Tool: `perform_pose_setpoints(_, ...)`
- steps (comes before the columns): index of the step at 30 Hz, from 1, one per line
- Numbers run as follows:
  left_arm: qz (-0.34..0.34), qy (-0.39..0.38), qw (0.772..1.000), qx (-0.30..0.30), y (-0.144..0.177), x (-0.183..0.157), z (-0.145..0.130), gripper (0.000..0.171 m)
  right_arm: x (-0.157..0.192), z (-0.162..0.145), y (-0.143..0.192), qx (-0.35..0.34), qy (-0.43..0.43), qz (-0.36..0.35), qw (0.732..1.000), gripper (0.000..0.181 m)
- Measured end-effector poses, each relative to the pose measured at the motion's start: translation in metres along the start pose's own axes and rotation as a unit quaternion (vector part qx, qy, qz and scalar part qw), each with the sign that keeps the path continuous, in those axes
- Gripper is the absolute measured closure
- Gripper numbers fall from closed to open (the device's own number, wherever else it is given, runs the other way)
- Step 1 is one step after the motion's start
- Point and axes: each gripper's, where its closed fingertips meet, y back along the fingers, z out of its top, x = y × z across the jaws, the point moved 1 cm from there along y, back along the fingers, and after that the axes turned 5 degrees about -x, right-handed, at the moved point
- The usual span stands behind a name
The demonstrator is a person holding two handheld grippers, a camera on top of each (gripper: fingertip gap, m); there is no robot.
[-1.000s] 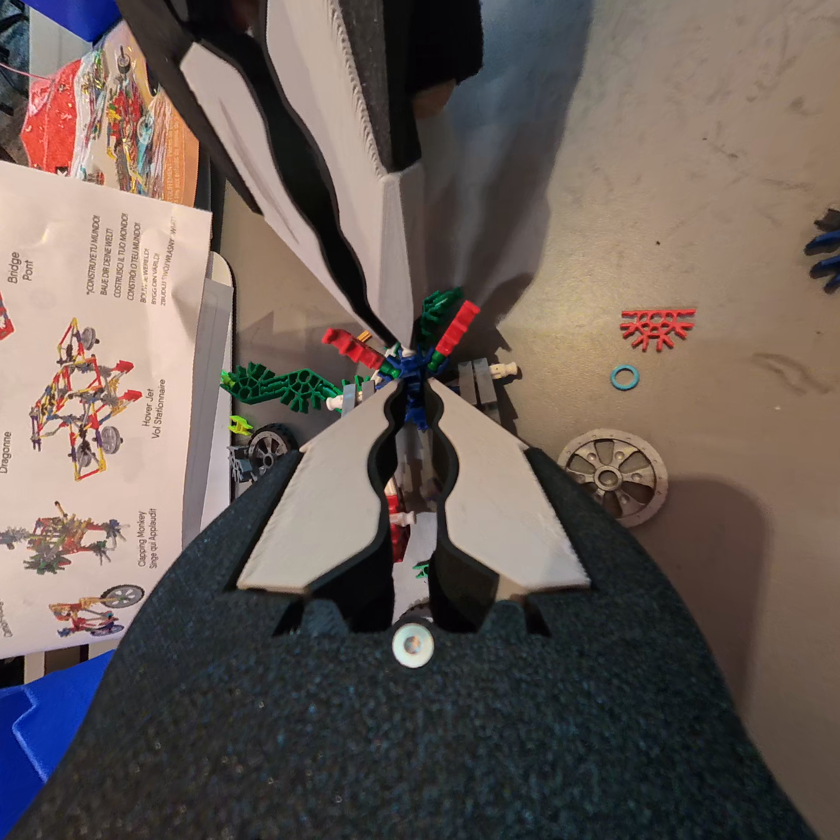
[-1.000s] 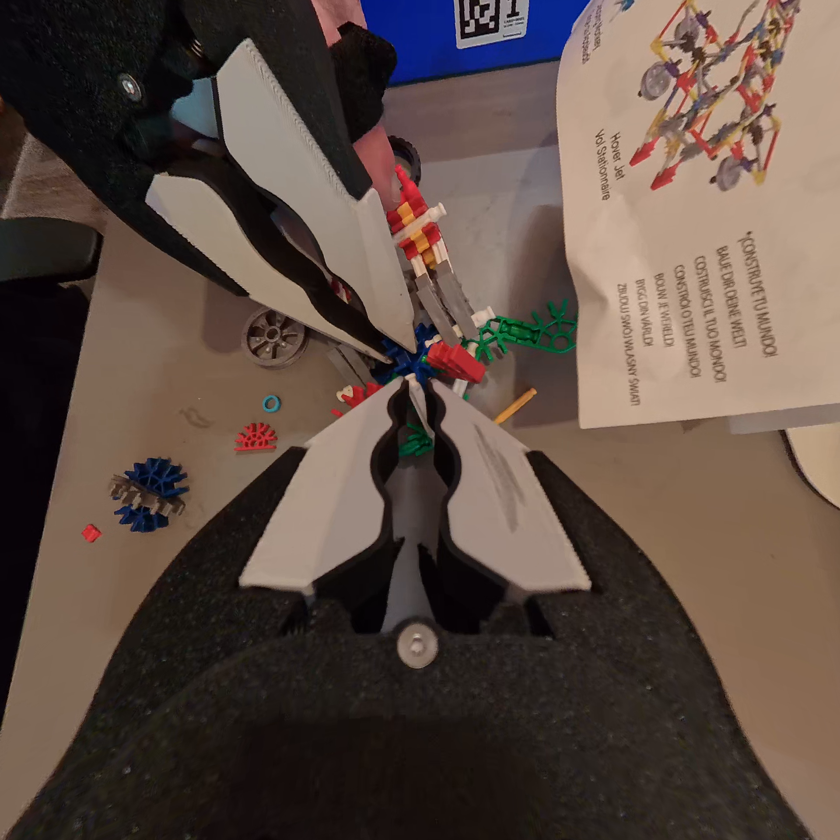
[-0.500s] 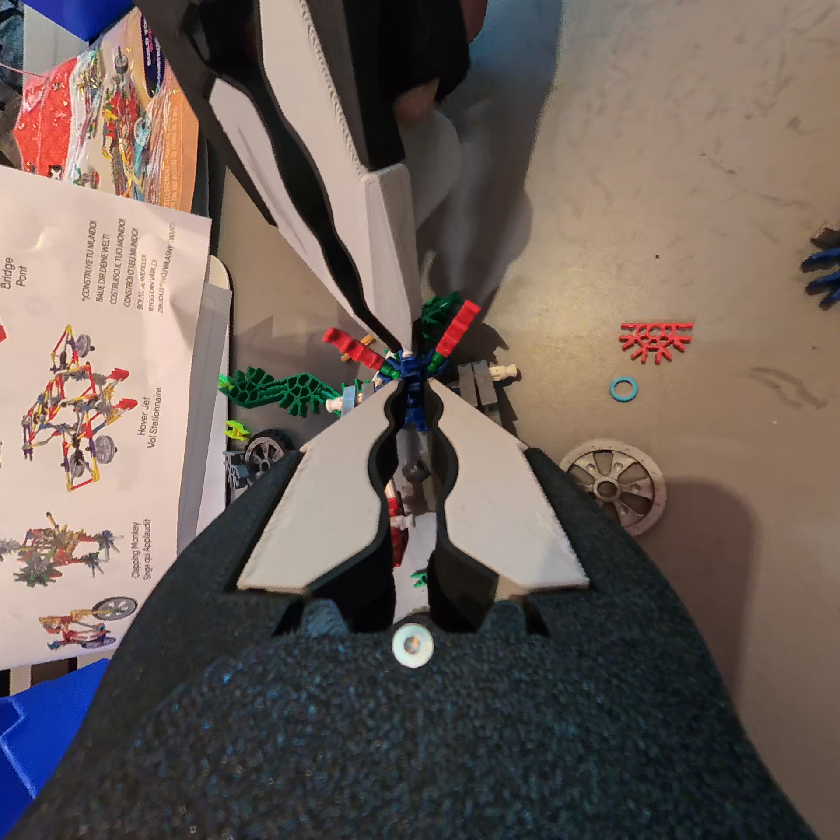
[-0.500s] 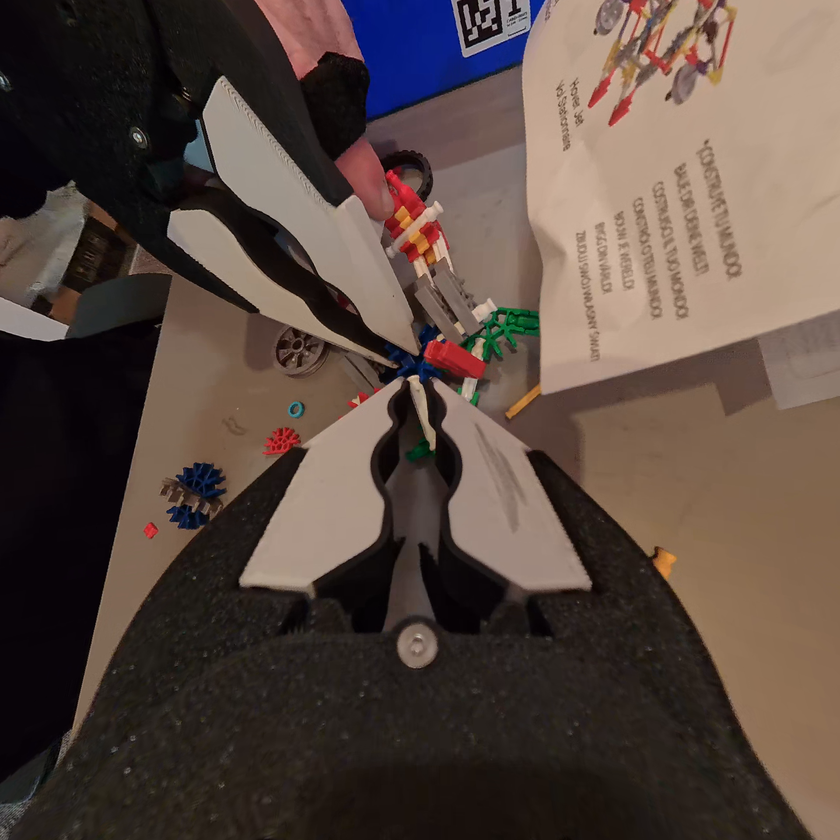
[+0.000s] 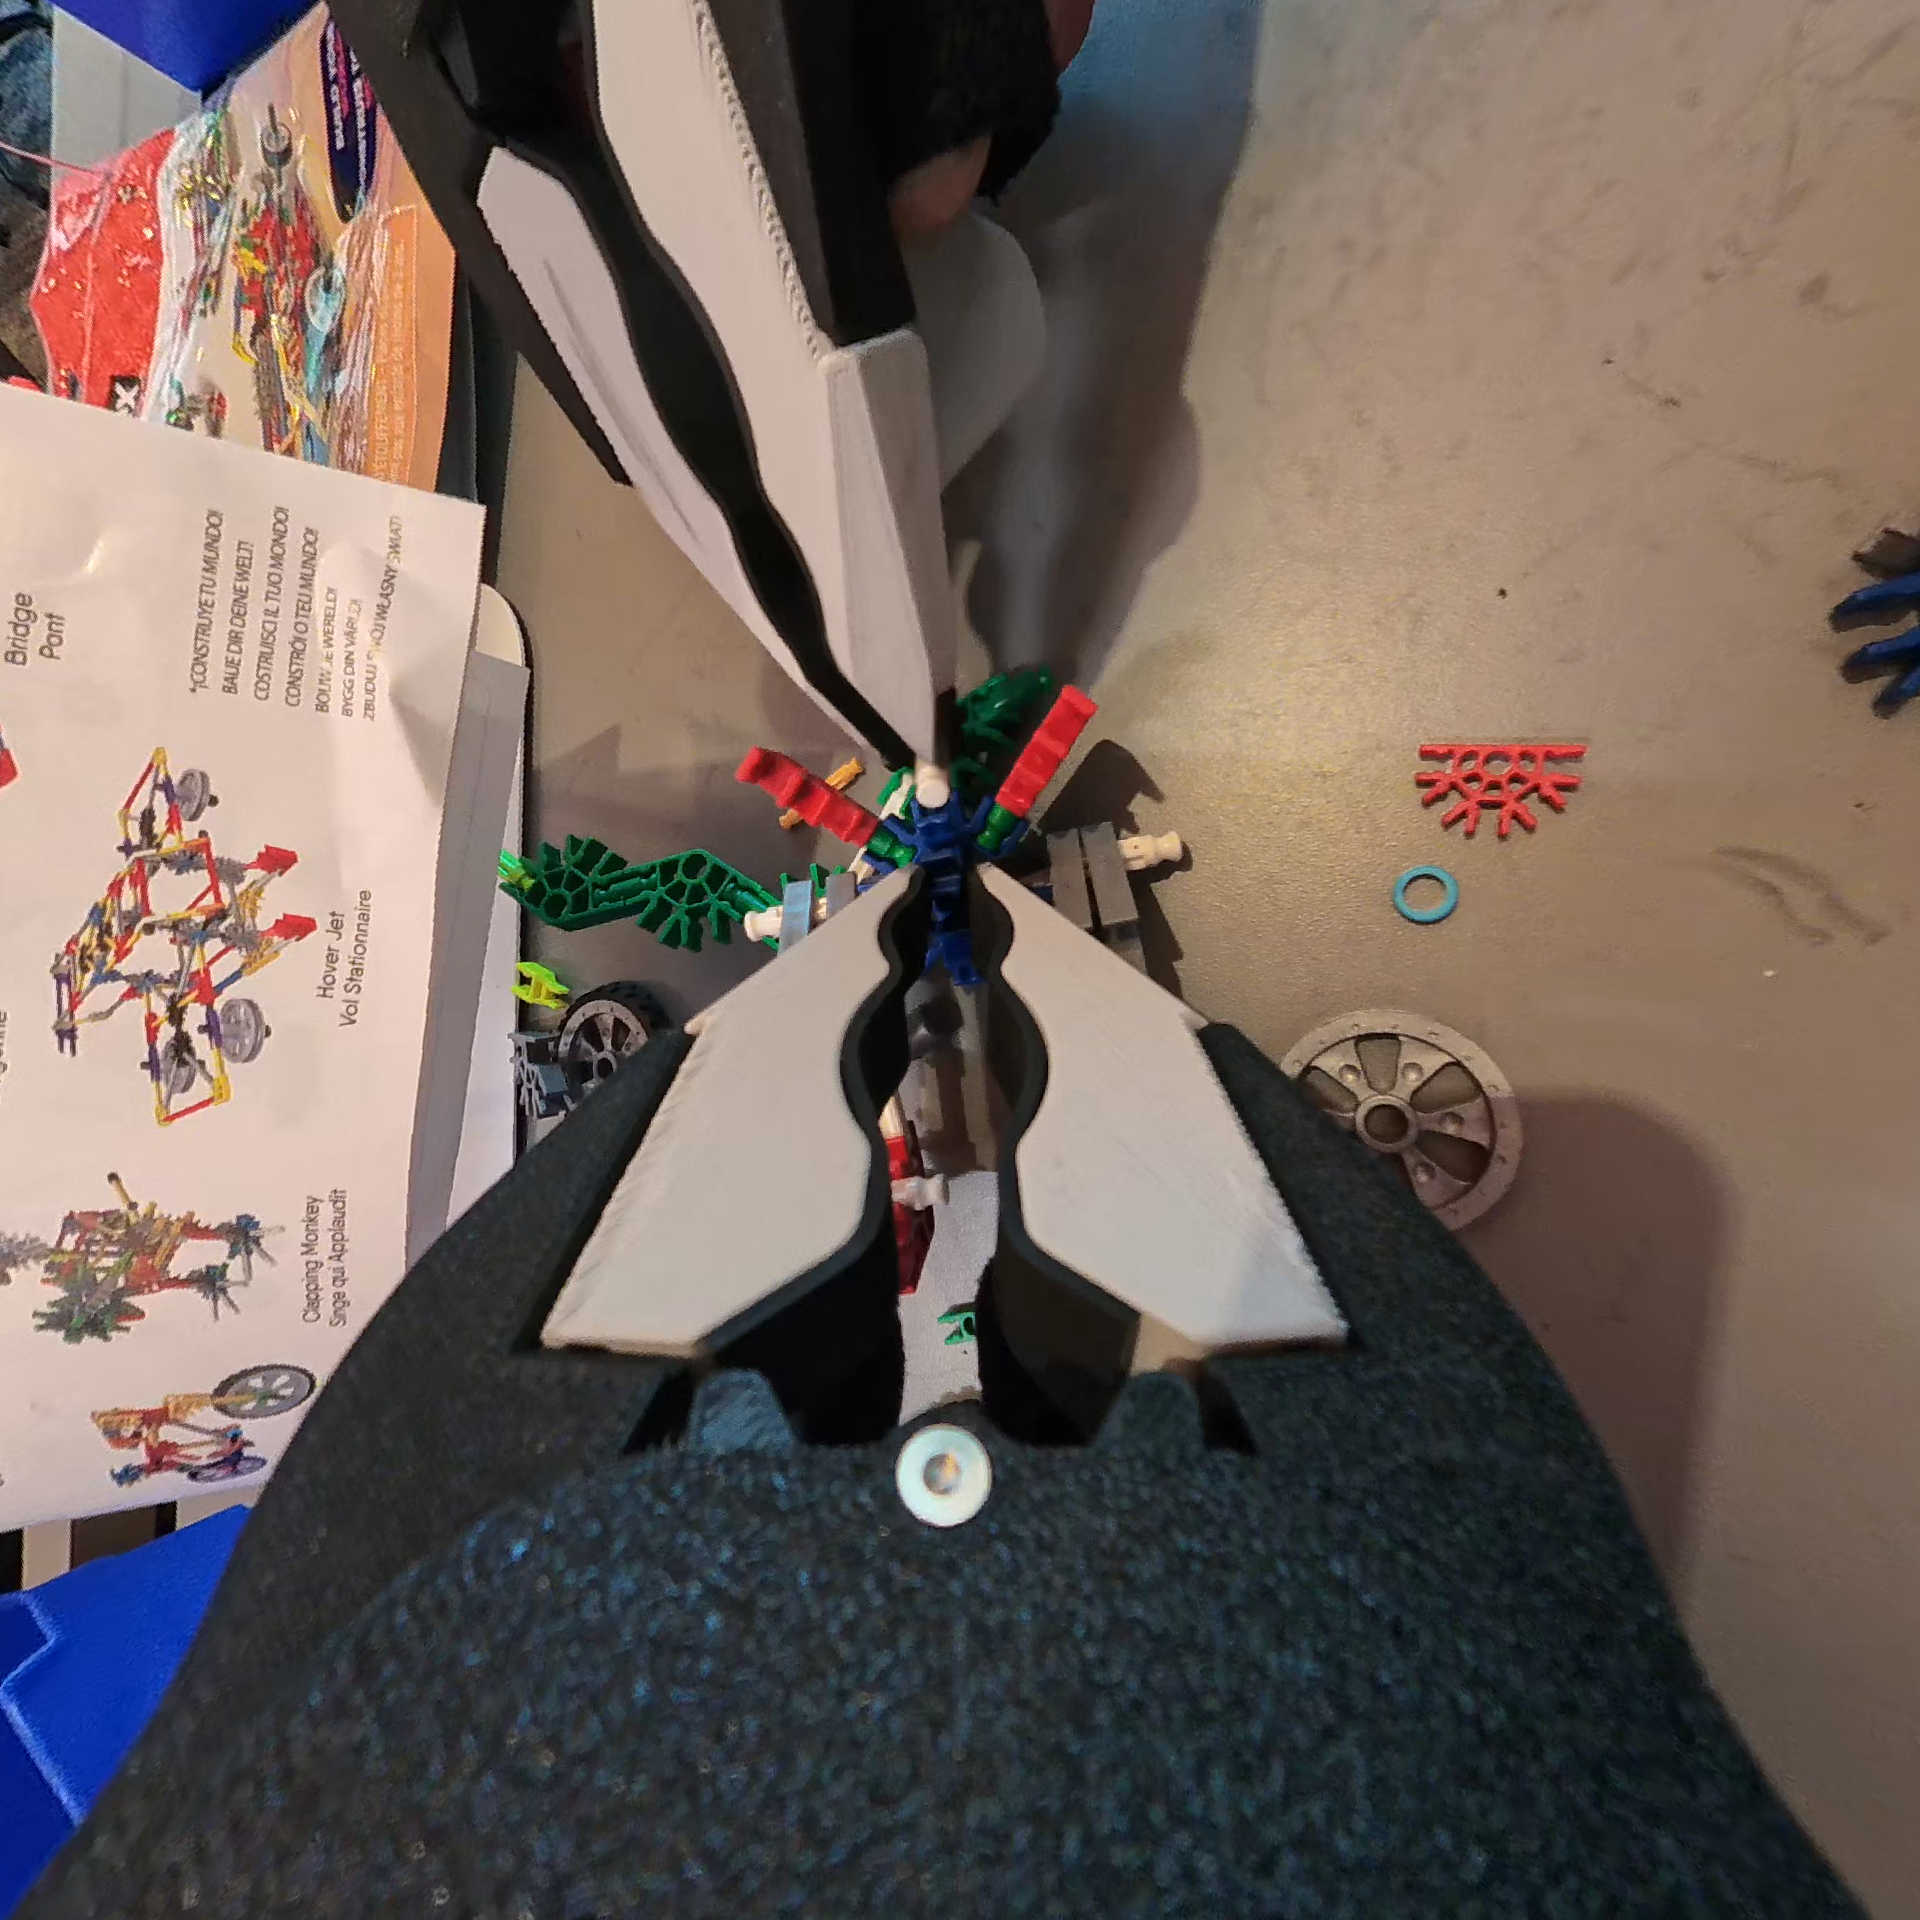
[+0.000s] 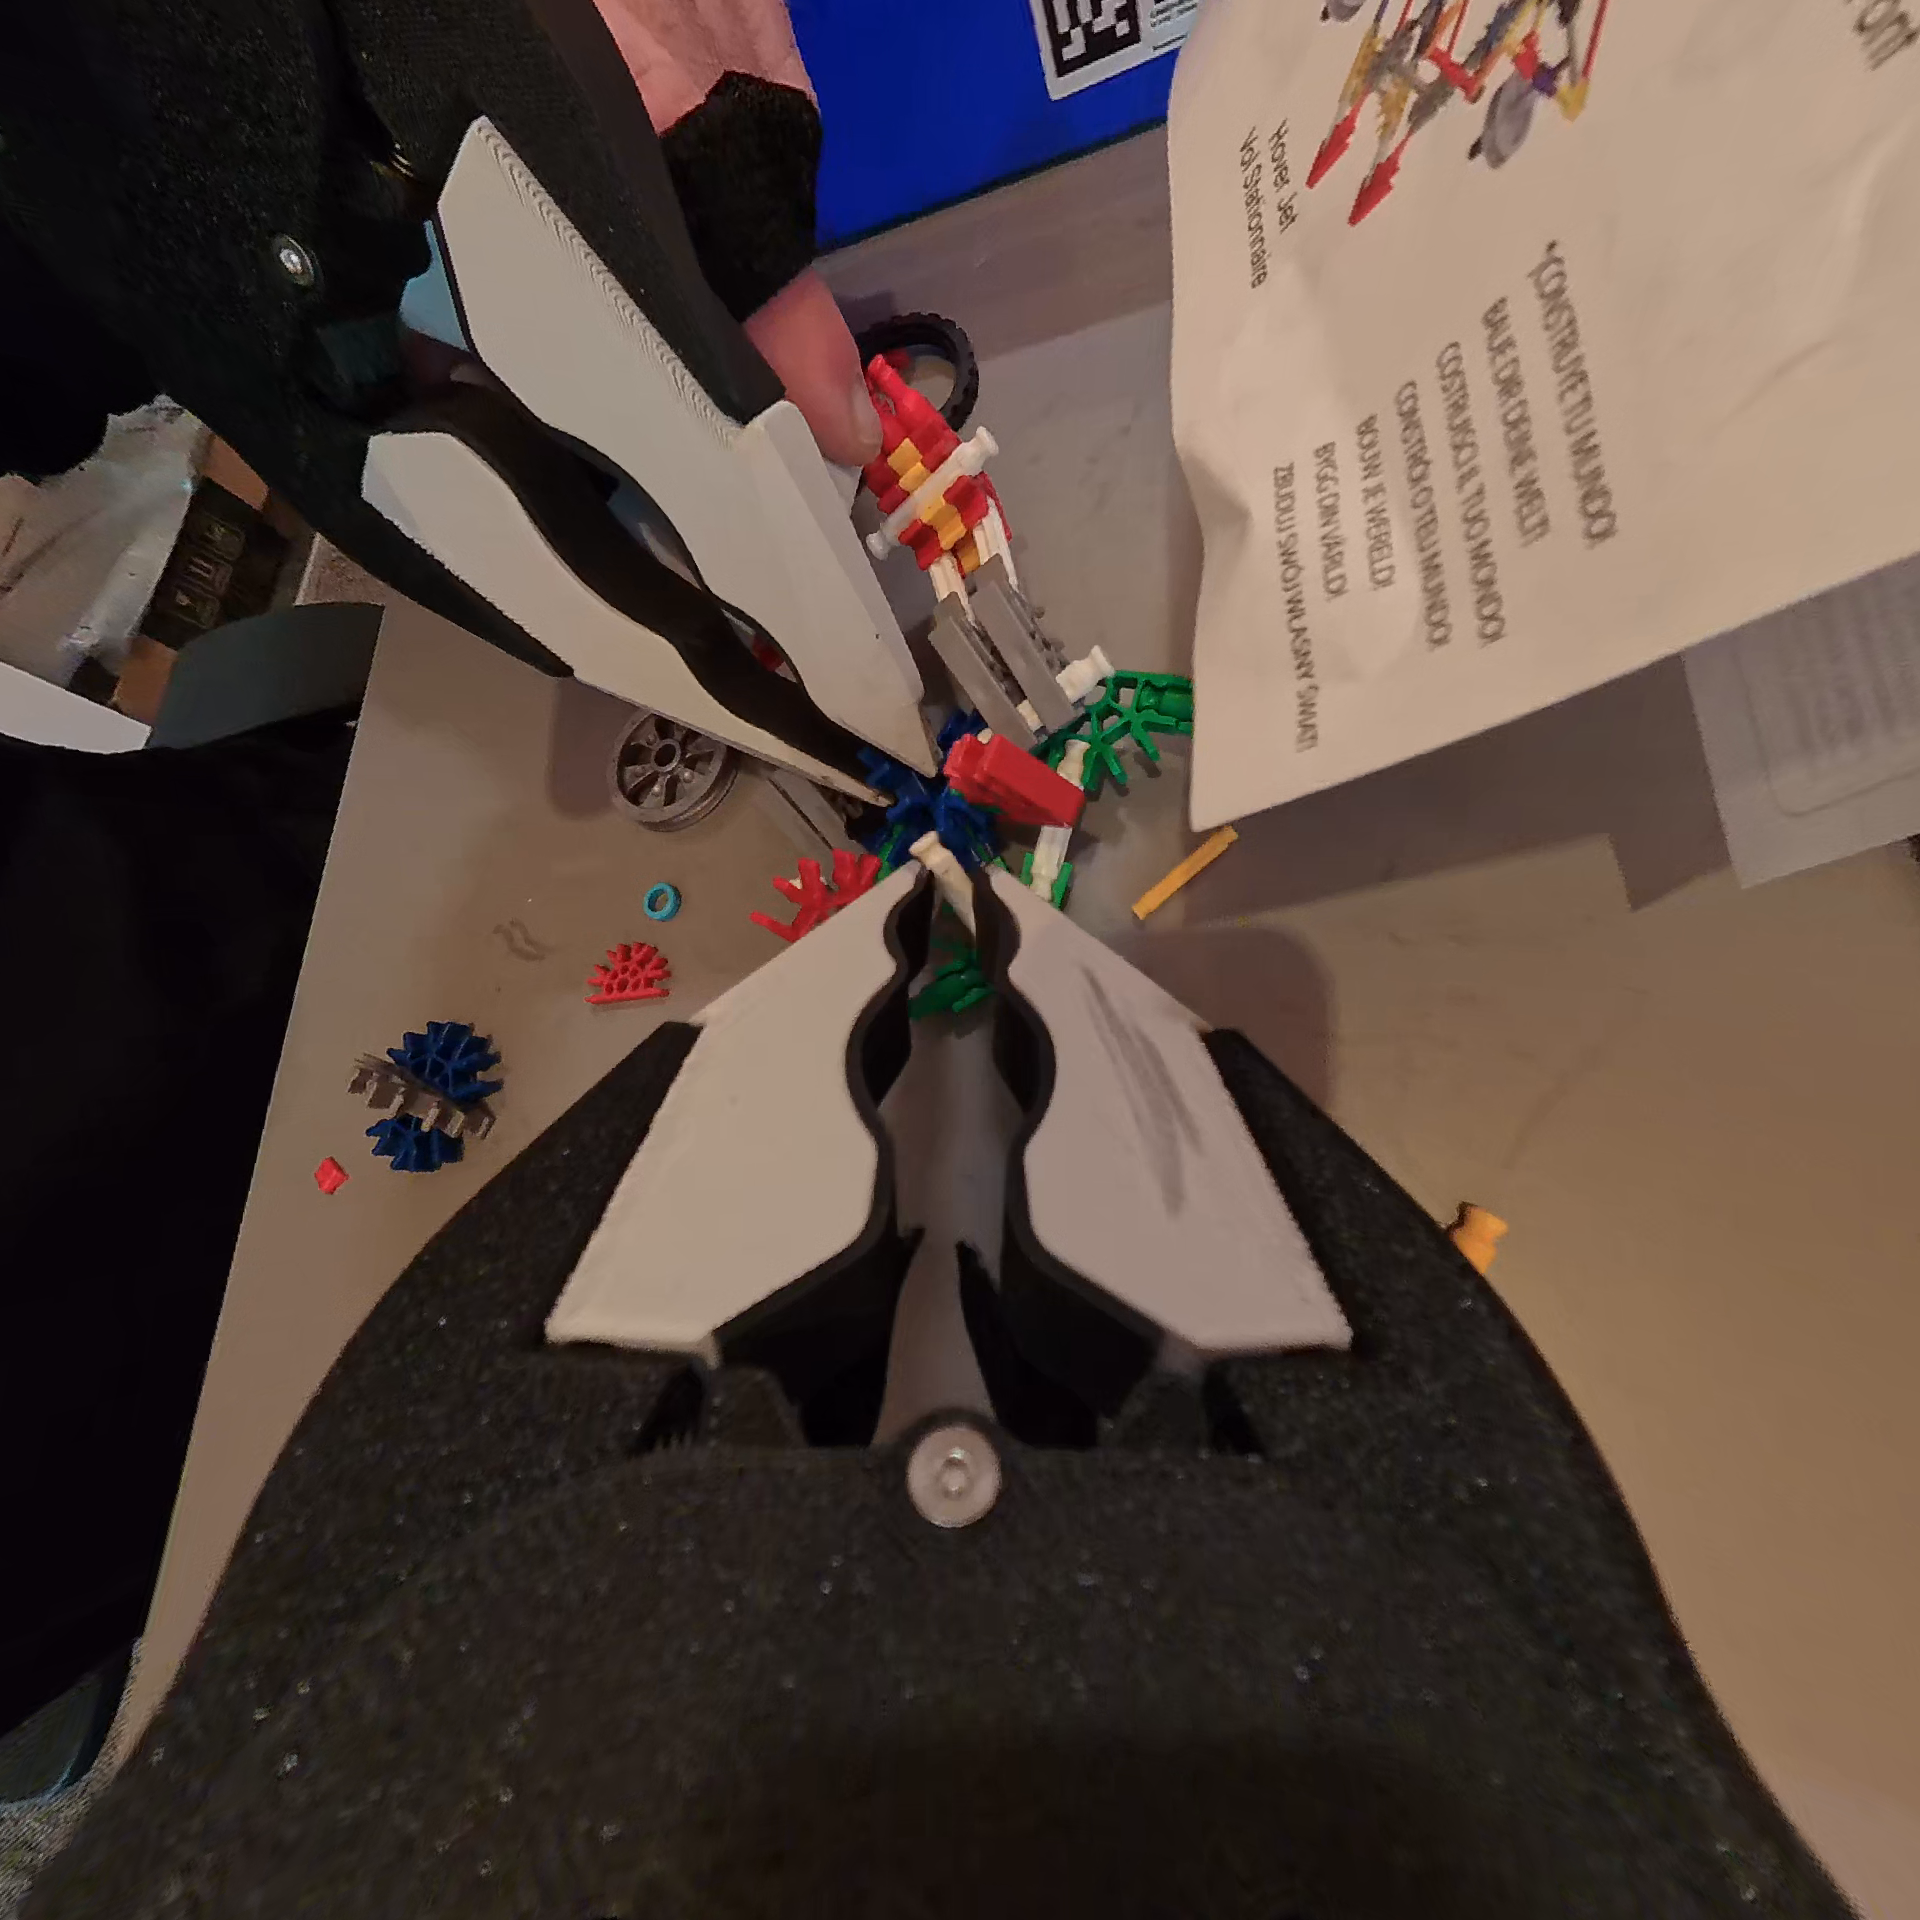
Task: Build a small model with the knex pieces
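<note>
A small construction-toy model (image 5: 1049, 748) of red, green, grey and white pieces lies on the grey table (image 5: 1558, 416) around a blue snowflake connector (image 5: 940, 831). My left gripper (image 5: 943, 878) is shut on that blue connector. My right gripper (image 5: 930, 743) comes in from the top of the left wrist view, tip to tip with the left. In the right wrist view my right gripper (image 6: 951, 878) is shut on a thin white rod (image 6: 940, 857) whose end meets the blue connector (image 6: 914, 805). The left gripper (image 6: 909, 779) reaches in from the upper left.
A printed instruction sheet (image 5: 208, 935) lies left of the model. A grey wheel (image 5: 1397, 1117), a red half connector (image 5: 1496, 787) and a teal ring (image 5: 1424, 895) lie to the right. A blue and grey gear stack (image 6: 431, 1091), a yellow rod (image 6: 1184, 873) and a blue bin (image 6: 935, 104) are nearby. My left and right fingertips are right by each other.
My right gripper has swung and tilted while shut on the white rod, whose end now shows at the blue connector. My left gripper has kept its hold almost still.
</note>
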Motion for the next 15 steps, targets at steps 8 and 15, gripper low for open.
perform_pose_setpoints(8, 0.000, 0.000, 1.000, 0.000, -0.0001, 0.0000, -0.0001, 0.166, 0.0008, 0.0013, -0.0022, -0.005, 0.000, 0.000, 1.000, 0.176)
perform_pose_setpoints(15, 0.001, 0.000, 1.000, 0.000, -0.0004, -0.0006, 0.0006, 0.166, 0.0047, 0.0050, -0.0009, -0.011, 0.004, 0.006, 1.000, 0.181)
